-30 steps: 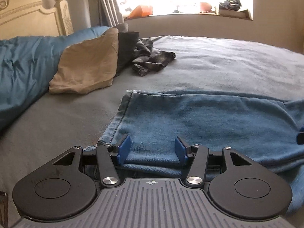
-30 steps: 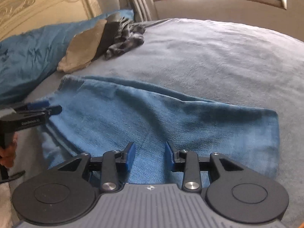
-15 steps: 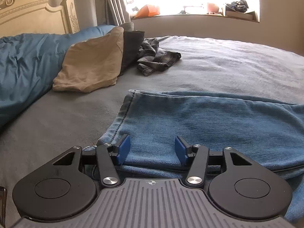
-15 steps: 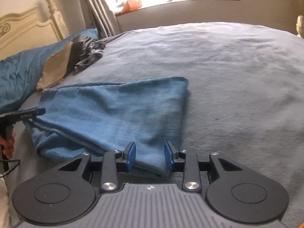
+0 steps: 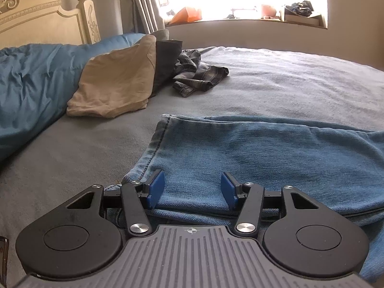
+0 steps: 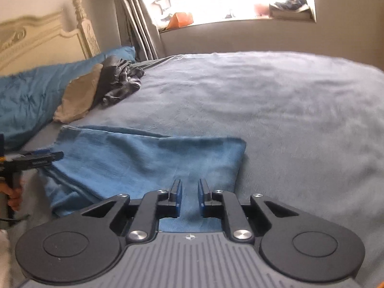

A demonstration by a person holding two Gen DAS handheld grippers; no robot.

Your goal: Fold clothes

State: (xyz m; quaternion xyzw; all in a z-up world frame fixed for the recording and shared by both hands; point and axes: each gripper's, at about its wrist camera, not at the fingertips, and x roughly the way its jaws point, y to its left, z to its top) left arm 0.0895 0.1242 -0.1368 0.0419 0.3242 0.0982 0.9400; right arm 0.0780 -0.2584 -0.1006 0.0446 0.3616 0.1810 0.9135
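Blue jeans lie folded lengthwise on the grey bed cover. My left gripper is open and hovers low over their near left end, with both blue pads apart above the denim. The right wrist view shows the jeans stretching left to that left gripper, which a hand holds. My right gripper is over the near right corner of the jeans. Its jaws are closing and stand narrow, with denim showing in the gap. I see no pad pressing on the cloth.
A tan folded garment, a dark grey one and a crumpled plaid piece lie at the back left against a blue duvet. A cream headboard stands behind. The grey cover stretches right of the jeans.
The right gripper has moved right along the jeans to their right end, and its jaws have narrowed. The left gripper has stayed over the left end, still open.
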